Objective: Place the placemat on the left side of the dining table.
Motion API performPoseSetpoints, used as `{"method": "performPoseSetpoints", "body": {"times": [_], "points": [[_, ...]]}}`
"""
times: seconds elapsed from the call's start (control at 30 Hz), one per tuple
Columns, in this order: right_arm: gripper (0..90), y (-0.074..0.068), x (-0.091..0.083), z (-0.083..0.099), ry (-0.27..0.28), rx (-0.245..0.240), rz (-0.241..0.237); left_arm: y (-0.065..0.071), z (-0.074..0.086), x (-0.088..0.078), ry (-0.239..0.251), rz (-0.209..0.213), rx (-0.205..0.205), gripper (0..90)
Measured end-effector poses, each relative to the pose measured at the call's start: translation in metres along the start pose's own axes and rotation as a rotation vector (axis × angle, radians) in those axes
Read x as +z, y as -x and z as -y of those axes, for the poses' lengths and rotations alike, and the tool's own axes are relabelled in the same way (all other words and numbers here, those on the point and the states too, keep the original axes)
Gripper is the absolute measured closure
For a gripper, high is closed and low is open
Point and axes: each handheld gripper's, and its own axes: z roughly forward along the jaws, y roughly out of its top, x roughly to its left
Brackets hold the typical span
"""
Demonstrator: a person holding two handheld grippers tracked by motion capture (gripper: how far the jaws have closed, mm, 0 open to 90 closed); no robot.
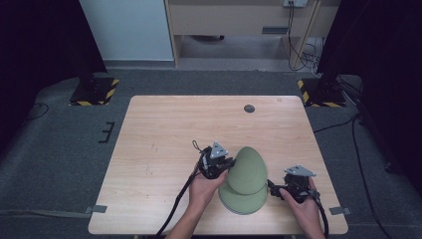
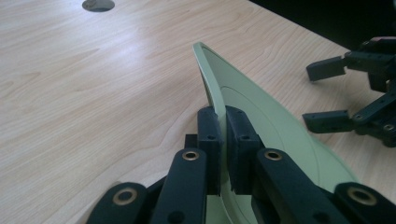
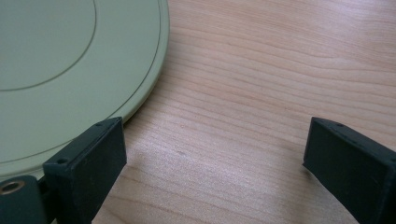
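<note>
Two pale green plates lie near the table's front right. The upper plate (image 1: 248,168) is tilted up on its edge, and my left gripper (image 1: 225,166) is shut on its rim. In the left gripper view the black jaws (image 2: 223,136) pinch that rim, and the upper plate (image 2: 266,122) slants away to the right. The lower plate (image 1: 244,200) lies flat on the wood beneath it. My right gripper (image 1: 276,189) is open, just right of the lower plate. In the right gripper view the gripper (image 3: 215,158) spans bare wood, its left jaw beside the flat plate (image 3: 56,60).
The wooden table (image 1: 164,134) has a round cable hole (image 1: 249,108) at the back right, shown as the cable hole (image 2: 98,4) in the left gripper view. Bare wood spreads left and behind the plates. The front edge runs close under the hands. Cables trail off the front edge.
</note>
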Motion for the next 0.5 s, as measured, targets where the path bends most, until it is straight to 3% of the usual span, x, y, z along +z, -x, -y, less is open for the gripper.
{"method": "performPoseSetpoints", "body": {"times": [0.5], "points": [[6.0,0.001,0.002,0.000,-0.018,0.013,0.010,0.009,-0.016,-0.006,0.024,0.032,0.021,85.5]]}}
